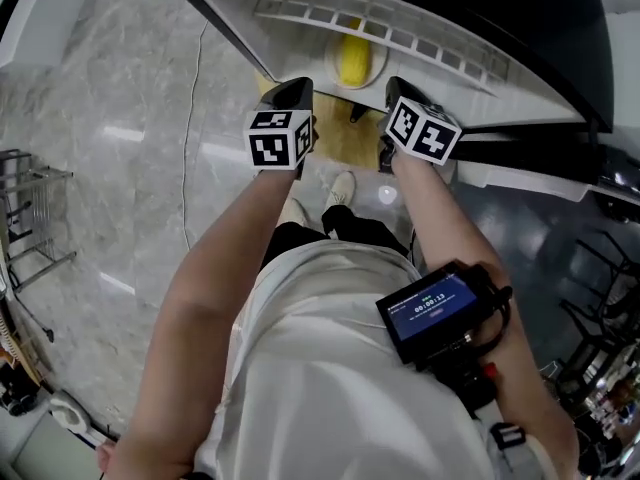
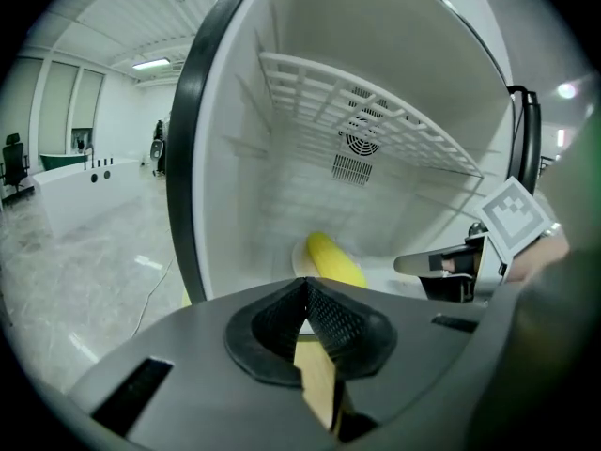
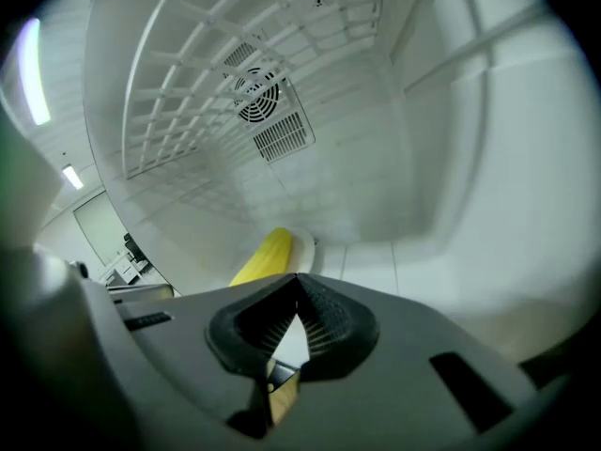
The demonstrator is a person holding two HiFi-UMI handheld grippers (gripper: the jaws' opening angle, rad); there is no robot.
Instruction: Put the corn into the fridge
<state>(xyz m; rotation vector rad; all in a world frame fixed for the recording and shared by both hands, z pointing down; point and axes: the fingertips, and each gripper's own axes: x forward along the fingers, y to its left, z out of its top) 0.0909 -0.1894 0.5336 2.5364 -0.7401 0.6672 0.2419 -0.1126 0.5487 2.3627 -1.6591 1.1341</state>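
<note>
The corn (image 1: 352, 60) lies on a small plate (image 1: 374, 67) on the floor of the open fridge (image 1: 300, 30), below its white wire shelf (image 1: 400, 30). The left tongs (image 1: 293, 92) and right tongs (image 1: 401, 88) hover side by side at the fridge's front edge, short of the corn. Each is pressed closed with nothing between its jaws.

the white fridge floor (image 3: 404, 271) holds a small white dish (image 3: 303, 248), and the yellow corn (image 3: 264, 256) lies on that dish.
</note>
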